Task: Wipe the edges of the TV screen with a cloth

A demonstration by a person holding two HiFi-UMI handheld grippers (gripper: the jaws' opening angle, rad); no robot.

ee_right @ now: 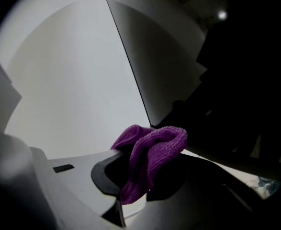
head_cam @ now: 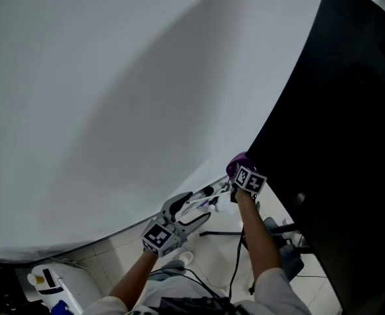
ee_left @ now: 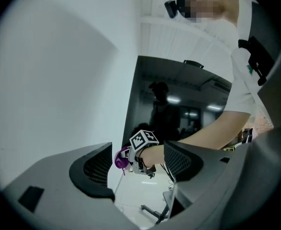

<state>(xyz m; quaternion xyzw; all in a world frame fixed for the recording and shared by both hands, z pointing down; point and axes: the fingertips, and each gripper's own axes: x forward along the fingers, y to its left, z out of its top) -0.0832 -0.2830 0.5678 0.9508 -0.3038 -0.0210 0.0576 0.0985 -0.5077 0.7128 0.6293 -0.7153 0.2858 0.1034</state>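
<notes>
Left gripper: nearest to us, the left gripper (head_cam: pixel 208 199) (ee_left: pixel 136 176) hangs low with its grey jaws wide apart and nothing between them; it looks up past them at the other tool.
Right gripper: the right gripper (head_cam: pixel 237 170) (ee_right: pixel 145 176) is raised just above and beyond it, jaws clamped on a bunched purple terry cloth (head_cam: pixel 235 163) (ee_left: pixel 121 158) (ee_right: pixel 150 152).
Cloth position: folds bulge out over the jaw tips, and the wad sits right against the left edge of the big glossy black TV screen (head_cam: pixel 336 143) (ee_left: pixel 178 104) (ee_right: pixel 217 104), close to its lower corner.
Screen surface: dark and mirror-like; the left gripper view catches reflected ceiling lights (ee_left: pixel 171 99) and a dim silhouette in the glass.
Screen edge: a thin straight line in the right gripper view, running down to where the cloth meets it.
Wall: plain white wall (head_cam: pixel 113 97) (ee_right: pixel 73 80) fills everything left of the screen, bare, with a soft shadow across it.
Floor: pale tiled floor (head_cam: pixel 212 245) below, with thin black cables (head_cam: pixel 235 268) trailing over it.
Under the screen: dark stand legs (head_cam: pixel 285 231) reach out from beneath the TV.
Person: a white sleeve (head_cam: pixel 277 291) at the bottom edge, both forearms reaching up.
</notes>
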